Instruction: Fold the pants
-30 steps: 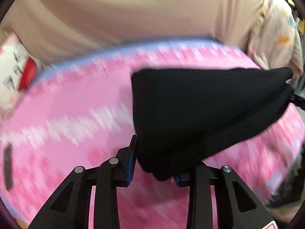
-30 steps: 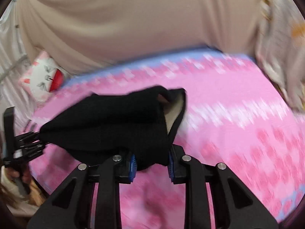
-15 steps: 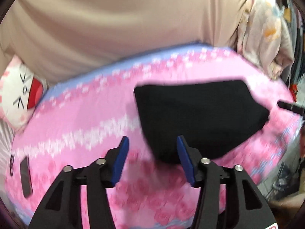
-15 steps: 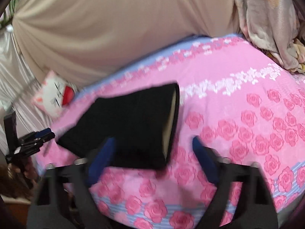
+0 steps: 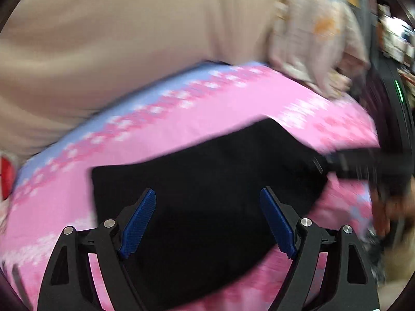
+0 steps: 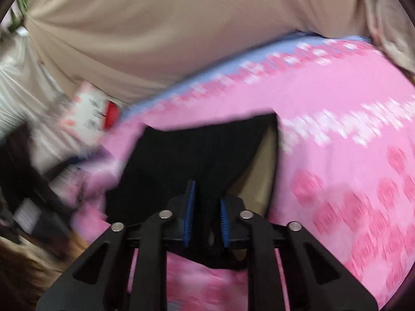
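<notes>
Jaws of the left gripper (image 5: 207,223) are standing wide apart, having just been opening, with nothing pinched; the folded black pants (image 5: 207,186) are lying below them, mid-frame on the pink bed (image 5: 181,119). In the right wrist view, the right gripper (image 6: 206,217) has just been closing and its jaws are sitting nearly together on a pants edge at lower centre. Judging by this, another fold is starting; the left needs a matching edge.
</notes>
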